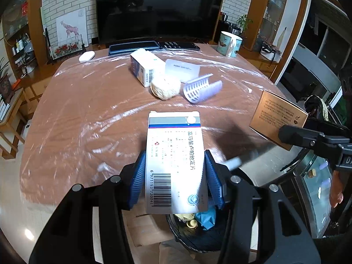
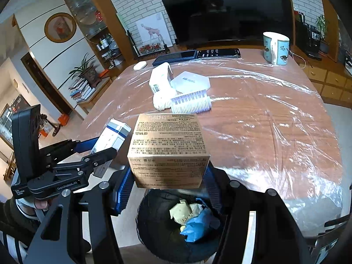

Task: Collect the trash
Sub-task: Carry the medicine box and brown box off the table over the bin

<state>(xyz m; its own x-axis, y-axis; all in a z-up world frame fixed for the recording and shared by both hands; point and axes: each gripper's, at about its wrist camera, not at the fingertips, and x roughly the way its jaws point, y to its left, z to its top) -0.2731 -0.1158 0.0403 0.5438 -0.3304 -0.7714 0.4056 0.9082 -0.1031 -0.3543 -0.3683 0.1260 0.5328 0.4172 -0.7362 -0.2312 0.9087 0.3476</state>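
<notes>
Living room, plastic-wrapped bench (image 1: 88,114) in front of a TV. Left tool (image 1: 173,176) is clamped on a white medicine box (image 1: 173,162), right tool (image 2: 168,176) grips a tan carton (image 2: 168,149), both right over the black trash bin (image 2: 154,231) below the bench edge.

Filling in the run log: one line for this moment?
left gripper: shut on medicine box | right gripper: shut on brown carton | both above trash bin
</notes>
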